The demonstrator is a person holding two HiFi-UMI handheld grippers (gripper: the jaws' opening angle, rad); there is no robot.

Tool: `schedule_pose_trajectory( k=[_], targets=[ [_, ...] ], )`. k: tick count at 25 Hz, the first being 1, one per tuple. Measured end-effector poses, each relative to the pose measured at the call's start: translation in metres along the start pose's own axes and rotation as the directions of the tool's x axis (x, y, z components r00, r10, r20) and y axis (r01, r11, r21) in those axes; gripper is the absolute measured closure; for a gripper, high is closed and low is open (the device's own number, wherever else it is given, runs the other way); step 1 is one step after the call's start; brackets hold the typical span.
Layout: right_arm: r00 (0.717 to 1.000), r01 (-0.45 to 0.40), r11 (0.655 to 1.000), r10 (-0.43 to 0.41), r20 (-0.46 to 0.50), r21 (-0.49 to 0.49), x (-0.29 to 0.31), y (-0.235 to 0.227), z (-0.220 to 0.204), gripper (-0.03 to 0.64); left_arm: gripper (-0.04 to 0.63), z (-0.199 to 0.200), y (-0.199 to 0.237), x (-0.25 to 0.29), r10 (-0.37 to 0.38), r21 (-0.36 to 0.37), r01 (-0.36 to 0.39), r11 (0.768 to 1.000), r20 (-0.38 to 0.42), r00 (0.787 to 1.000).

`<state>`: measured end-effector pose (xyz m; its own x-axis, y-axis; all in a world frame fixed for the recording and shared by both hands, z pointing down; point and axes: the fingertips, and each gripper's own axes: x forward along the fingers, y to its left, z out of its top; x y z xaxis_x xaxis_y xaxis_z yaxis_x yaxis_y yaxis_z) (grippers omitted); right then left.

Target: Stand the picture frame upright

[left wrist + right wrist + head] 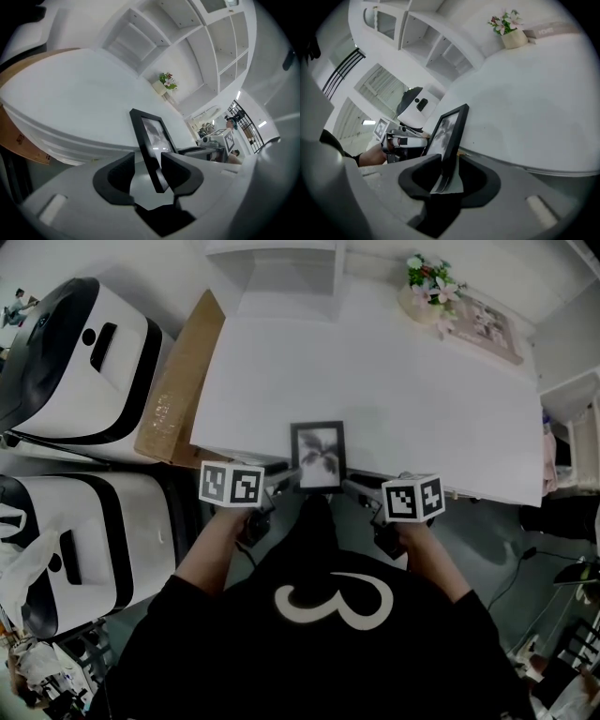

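Note:
A black picture frame with a grey plant print stands steeply, leaning a little, at the front edge of the white table. My left gripper is at its lower left side and my right gripper at its lower right. In the left gripper view the frame rises from between the open jaws of the left gripper, with a gap beside the left pad. In the right gripper view the frame's edge sits between the jaws of the right gripper, which are apart and not pressing on it.
A flower pot and a flat pink picture lie at the table's far right. A cardboard sheet leans at the table's left side, beside two white-and-black cases. White shelving stands behind the table.

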<state>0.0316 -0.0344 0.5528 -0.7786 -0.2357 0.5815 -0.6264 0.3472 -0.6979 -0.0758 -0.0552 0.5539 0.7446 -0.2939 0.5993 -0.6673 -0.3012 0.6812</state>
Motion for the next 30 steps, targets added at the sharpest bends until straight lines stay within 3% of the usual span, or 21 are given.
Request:
schedule_pose_trajectory(
  k=[5, 14, 30],
  targets=[
    [0.997, -0.080, 0.988, 0.080, 0.007, 0.129, 0.008, 0.002, 0.004, 0.495, 0.434, 0.000, 0.002, 0.005, -0.015, -0.015, 0.015, 1.000, -0.032, 0.999],
    [0.994, -0.106, 0.981, 0.109, -0.007, 0.162, 0.016, 0.002, 0.008, 0.518, 0.472, 0.000, -0.002, 0.009, -0.038, -0.017, 0.037, 0.999, -0.068, 0.997],
    [0.995, -0.097, 0.995, 0.098, -0.021, 0.038, 0.005, 0.010, 0.019, 0.526, 0.472, 0.007, -0.010, 0.006, -0.019, 0.068, 0.025, 0.997, -0.085, 0.996]
  ],
)
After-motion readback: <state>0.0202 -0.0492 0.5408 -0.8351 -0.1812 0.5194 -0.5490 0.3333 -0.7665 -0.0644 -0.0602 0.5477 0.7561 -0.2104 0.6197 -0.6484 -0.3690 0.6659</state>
